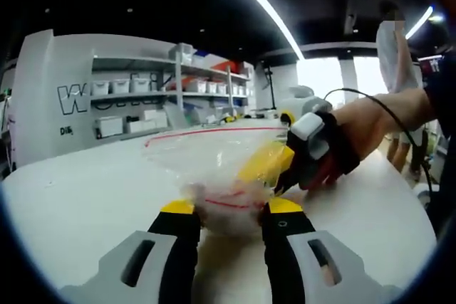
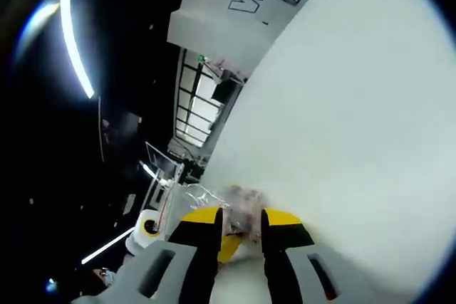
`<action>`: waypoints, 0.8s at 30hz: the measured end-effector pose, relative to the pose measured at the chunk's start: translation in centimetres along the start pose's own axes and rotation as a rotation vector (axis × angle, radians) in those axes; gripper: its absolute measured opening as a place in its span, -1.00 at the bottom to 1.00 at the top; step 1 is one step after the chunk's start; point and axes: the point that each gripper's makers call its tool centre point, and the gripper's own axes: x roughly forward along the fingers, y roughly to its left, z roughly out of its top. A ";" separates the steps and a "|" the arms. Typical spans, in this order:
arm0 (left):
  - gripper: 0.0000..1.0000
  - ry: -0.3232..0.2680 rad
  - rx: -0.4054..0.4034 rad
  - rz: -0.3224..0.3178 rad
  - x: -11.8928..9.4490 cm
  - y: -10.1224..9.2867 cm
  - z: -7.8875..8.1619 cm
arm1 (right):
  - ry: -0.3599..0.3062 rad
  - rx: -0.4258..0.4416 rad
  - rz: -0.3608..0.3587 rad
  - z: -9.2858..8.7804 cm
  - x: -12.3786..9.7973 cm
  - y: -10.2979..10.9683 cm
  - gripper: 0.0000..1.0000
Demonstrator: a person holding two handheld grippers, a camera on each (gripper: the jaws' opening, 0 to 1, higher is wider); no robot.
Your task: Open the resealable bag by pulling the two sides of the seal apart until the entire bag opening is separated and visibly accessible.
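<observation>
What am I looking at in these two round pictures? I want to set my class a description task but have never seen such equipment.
There is no robot here. A person holds a two-jaw gripper in each hand, and a fisheye camera rides on each, looking forward along its jaws.

In the left gripper view, the left gripper, grey with black jaws and yellow tips, pinches the near edge of a clear resealable bag with a red seal line, lifted over a white table. The right gripper comes in from the right, held by the person's hand, and grips the bag's other side.

The right gripper view is tilted: its jaws are closed on crumpled plastic above the same table. Behind stand shelves with boxes.
</observation>
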 end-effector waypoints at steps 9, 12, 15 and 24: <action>-0.32 0.001 0.002 0.000 -0.1 -0.2 0.0 | -0.017 -0.079 -0.047 1.3 -1.7 -1.1 -0.59; -0.33 0.001 0.004 0.000 -0.1 -0.2 0.0 | -0.032 -0.071 -0.049 1.6 -2.1 -1.3 -0.59; -0.33 0.002 0.003 0.000 -0.1 -0.2 0.0 | -0.035 -0.070 -0.046 1.5 -2.1 -1.2 -0.59; -0.33 0.003 0.005 0.000 -0.1 -0.3 -0.1 | -0.041 -0.072 -0.034 1.3 -2.2 -0.9 -0.59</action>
